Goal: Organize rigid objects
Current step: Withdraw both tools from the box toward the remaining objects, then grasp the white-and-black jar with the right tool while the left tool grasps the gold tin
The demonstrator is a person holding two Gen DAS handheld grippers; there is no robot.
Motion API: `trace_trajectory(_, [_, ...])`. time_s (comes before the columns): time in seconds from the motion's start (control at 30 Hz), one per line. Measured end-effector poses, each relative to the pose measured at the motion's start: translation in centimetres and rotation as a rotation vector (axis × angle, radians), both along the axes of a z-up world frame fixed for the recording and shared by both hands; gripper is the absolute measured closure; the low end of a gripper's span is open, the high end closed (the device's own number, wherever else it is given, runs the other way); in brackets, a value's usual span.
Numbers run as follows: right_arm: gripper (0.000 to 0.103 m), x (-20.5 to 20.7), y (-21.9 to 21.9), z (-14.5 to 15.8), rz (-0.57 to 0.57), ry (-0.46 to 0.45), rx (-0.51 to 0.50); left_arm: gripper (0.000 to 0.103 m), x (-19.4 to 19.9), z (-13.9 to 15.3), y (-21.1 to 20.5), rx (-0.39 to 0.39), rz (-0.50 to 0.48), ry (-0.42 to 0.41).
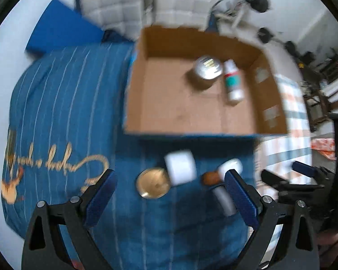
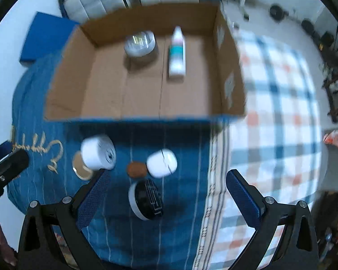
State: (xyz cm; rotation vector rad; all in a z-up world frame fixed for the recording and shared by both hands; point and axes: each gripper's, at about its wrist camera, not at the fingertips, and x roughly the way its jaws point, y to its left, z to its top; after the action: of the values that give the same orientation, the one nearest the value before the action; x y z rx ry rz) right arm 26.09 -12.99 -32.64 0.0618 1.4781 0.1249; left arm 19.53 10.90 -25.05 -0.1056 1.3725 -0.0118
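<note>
An open cardboard box [image 1: 266, 90] [image 2: 227, 72] lies on a blue striped cloth. Inside it stand a silver-lidded jar [image 1: 206, 70] [image 2: 140, 45] and a lying white bottle with a teal label [image 1: 233, 81] [image 2: 177, 52]. In front of the box lie a white jar [image 1: 180, 166] [image 2: 98, 155], a gold lid [image 1: 153, 185] [image 2: 81, 168], a small brown object [image 1: 210, 177] [image 2: 136, 169], a white capsule-shaped case [image 2: 162, 163] [image 1: 233, 166] and a black-topped round tin [image 2: 145, 199]. My left gripper [image 1: 169, 193] is open and empty above the gold lid. My right gripper [image 2: 167, 193] is open and empty above the tin.
A blue striped cloth with gold lettering [image 1: 56, 112] covers the left. A plaid checked cloth [image 2: 277, 94] lies to the right. A blue pad [image 1: 60, 27] and a white quilted headboard [image 1: 124, 6] lie behind the box. The other gripper shows at each view's edge [image 1: 304, 168] [image 2: 4, 164].
</note>
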Motion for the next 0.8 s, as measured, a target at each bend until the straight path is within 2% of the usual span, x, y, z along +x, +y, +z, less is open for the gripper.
trace_trajectory(0.1, [0.000, -0.7, -0.1, -3.5, -0.012, 0.076, 0.030, 0.006, -0.6, -3.1, 1.9, -0.036, 0.046, 0.063])
trace_trajectory(0.23, [0.001, -2.2, 1.1, -6.2, 0.014, 0.143, 0.062, 0.008, -1.1, -7.3, 3.2, -0.048, 0.078, 0.150])
trace_trajectory(0.33, [0.011, -3.4, 2.9, -7.9, 0.061, 0.184, 0.054, 0.008, -1.9, -9.0, 3.3, -0.039, 0.092, 0.172])
trace_trajectory(0.37, [0.018, -3.7, 3.4, -8.4, 0.073, 0.193, 0.055, 0.008, -2.1, -9.5, 3.2, -0.038, 0.094, 0.179])
trace_trajectory(0.43, [0.040, -4.1, 4.4, -9.4, 0.107, 0.208, 0.029, 0.008, -2.5, -10.8, 3.2, -0.042, 0.100, 0.202])
trace_trajectory(0.47, [0.060, -4.2, 4.7, -9.9, 0.115, 0.212, 0.010, 0.008, -2.7, -11.3, 3.2, -0.042, 0.100, 0.210])
trace_trajectory(0.5, [0.067, -4.2, 4.6, -10.3, 0.116, 0.221, 0.006, 0.008, -2.8, -11.7, 3.2, -0.041, 0.099, 0.215])
trace_trajectory(0.57, [0.071, -4.2, 3.7, -10.6, 0.088, 0.222, 0.018, 0.008, -2.9, -12.2, 3.1, -0.041, 0.098, 0.217])
trace_trajectory(0.63, [0.071, -3.9, 2.0, -10.6, 0.052, 0.223, 0.041, 0.008, -2.9, -12.6, 3.0, -0.027, 0.094, 0.213])
trace_trajectory(0.7, [0.059, -3.4, -0.1, -11.0, -0.005, 0.240, 0.074, 0.008, -2.8, -13.1, 2.8, -0.027, 0.090, 0.218])
trace_trajectory(0.8, [0.051, -2.8, -2.9, -11.6, -0.072, 0.239, 0.045, 0.008, -2.4, -14.0, 2.3, -0.021, 0.072, 0.225])
